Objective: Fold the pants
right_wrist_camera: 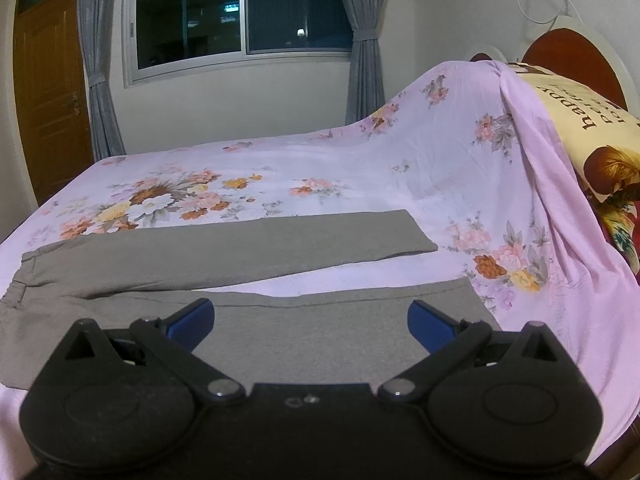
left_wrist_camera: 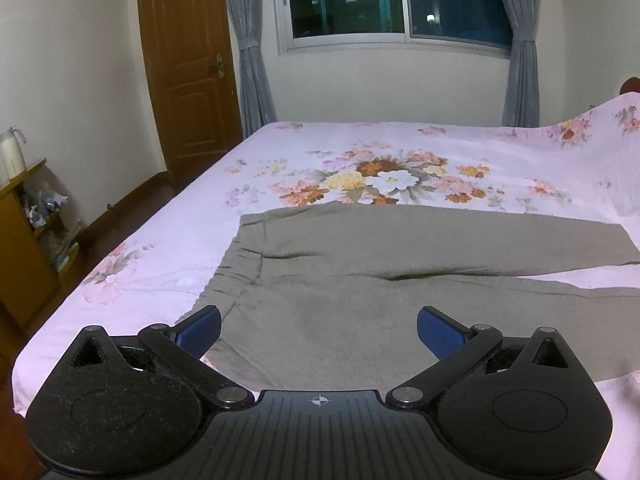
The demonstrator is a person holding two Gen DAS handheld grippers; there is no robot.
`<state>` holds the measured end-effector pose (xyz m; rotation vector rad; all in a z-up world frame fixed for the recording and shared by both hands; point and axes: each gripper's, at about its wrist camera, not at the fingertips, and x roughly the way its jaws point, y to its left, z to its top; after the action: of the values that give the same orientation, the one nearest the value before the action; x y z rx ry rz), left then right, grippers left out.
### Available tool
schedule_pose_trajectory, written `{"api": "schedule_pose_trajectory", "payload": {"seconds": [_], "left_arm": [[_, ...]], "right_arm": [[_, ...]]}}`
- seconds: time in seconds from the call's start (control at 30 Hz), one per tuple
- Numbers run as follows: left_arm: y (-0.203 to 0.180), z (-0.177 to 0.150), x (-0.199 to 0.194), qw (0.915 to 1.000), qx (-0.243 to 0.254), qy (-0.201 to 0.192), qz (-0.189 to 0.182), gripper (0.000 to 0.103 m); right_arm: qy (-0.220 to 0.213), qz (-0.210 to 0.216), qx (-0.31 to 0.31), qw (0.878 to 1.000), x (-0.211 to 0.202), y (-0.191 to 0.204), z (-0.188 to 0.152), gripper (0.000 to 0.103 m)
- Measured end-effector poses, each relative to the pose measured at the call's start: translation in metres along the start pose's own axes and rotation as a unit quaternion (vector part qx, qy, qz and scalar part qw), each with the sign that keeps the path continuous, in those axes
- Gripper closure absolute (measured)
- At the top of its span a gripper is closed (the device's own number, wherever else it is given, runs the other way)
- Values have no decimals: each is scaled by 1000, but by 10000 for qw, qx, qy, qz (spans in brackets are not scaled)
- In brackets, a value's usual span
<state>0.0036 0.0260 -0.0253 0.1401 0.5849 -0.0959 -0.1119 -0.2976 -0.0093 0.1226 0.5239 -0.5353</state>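
Grey pants (left_wrist_camera: 320, 272) lie flat on a pink floral bed sheet (left_wrist_camera: 168, 216), waistband to the left and the two legs spread apart to the right. My left gripper (left_wrist_camera: 319, 330) is open and empty, above the waist end of the near leg. In the right wrist view the pants (right_wrist_camera: 224, 248) show both legs with a strip of sheet between them. My right gripper (right_wrist_camera: 310, 322) is open and empty, above the near leg close to its cuff end.
The sheet (right_wrist_camera: 440, 184) rises over a pillow (right_wrist_camera: 600, 140) and headboard at the right. A wooden door (left_wrist_camera: 188, 68), window and grey curtains stand behind the bed. A wooden shelf (left_wrist_camera: 24, 240) with a white kettle stands at the left.
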Motion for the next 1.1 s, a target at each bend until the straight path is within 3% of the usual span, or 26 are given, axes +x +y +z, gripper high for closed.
{"api": "schedule_pose_trajectory", "payload": {"seconds": [1.1], "left_arm": [[-1, -5, -7, 9999, -54, -45, -150, 0]], "right_arm": [[-100, 118, 11, 9999, -5, 2, -4, 0]]}}
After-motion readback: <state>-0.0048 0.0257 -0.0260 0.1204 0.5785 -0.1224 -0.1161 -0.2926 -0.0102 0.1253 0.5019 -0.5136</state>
